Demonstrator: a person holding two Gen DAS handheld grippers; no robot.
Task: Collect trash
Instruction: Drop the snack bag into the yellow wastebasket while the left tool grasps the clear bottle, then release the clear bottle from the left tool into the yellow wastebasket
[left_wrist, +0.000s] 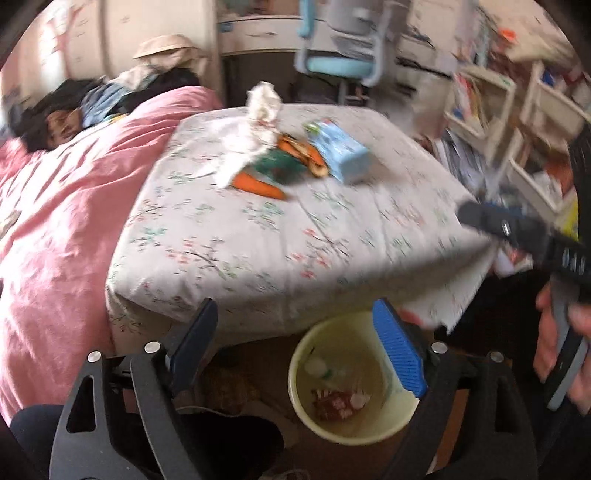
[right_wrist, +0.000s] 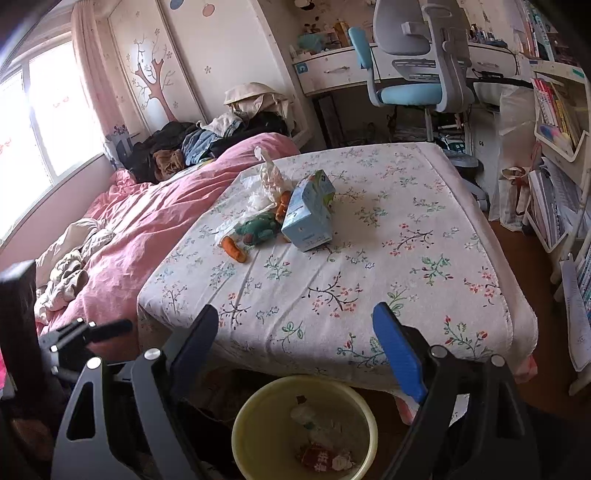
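A small heap of trash lies on the floral bedsheet (right_wrist: 369, 280): a light blue carton (left_wrist: 340, 151) (right_wrist: 308, 214), crumpled white tissue (left_wrist: 262, 107) and clear plastic (right_wrist: 269, 181), a green wrapper (left_wrist: 284, 166) (right_wrist: 258, 229) and orange pieces (left_wrist: 258, 184) (right_wrist: 234, 249). Below the bed's near edge stands a pale yellow bin (left_wrist: 295, 369) (right_wrist: 240, 417) holding a red wrapper (left_wrist: 338, 402) (right_wrist: 321, 458) and white scraps. My left gripper (left_wrist: 295, 310) hangs open and empty over the bin. My right gripper (right_wrist: 295, 312) is also open and empty, above the bin and the bed edge.
A pink duvet (right_wrist: 155, 229) covers the bed's left side, with piled clothes (right_wrist: 192, 147) behind it. A blue and grey desk chair (right_wrist: 410, 88) and a desk stand beyond the bed. Bookshelves (right_wrist: 557, 122) and bags line the right. A hand (left_wrist: 554, 332) holds the right gripper's body (left_wrist: 517, 229).
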